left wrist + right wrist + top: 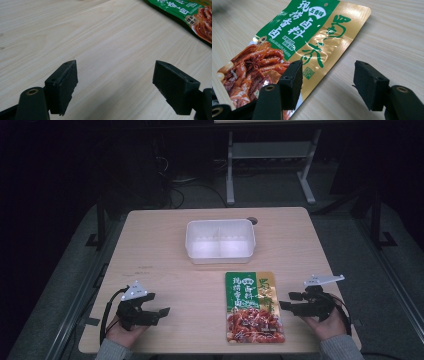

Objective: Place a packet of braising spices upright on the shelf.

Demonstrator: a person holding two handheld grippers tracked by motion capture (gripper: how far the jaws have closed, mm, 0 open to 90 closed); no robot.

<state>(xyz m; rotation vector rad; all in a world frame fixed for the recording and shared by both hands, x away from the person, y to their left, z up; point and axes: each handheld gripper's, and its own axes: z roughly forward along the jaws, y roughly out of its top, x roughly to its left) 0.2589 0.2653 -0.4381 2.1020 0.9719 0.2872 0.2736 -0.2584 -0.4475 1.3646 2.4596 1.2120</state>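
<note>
A flat green and gold food pouch (253, 307) with a picture of red-brown meat lies on the wooden table (165, 255), near its front edge, right of centre. My right gripper (286, 301) rests just right of the pouch, open and pointing left at its edge; in the right gripper view (325, 83) the pouch (294, 47) lies under and beyond the left jaw, nothing between the jaws. My left gripper (159, 304) rests at the front left, open and empty, pointing right. In the left gripper view (113, 87) a corner of the pouch (192, 17) lies far off.
A white translucent plastic tub (220, 240) stands behind the pouch at the table's middle back. A small dark hole (252, 219) marks the table's far edge. Dark floor, cables and a white stand frame (270, 165) lie beyond the table.
</note>
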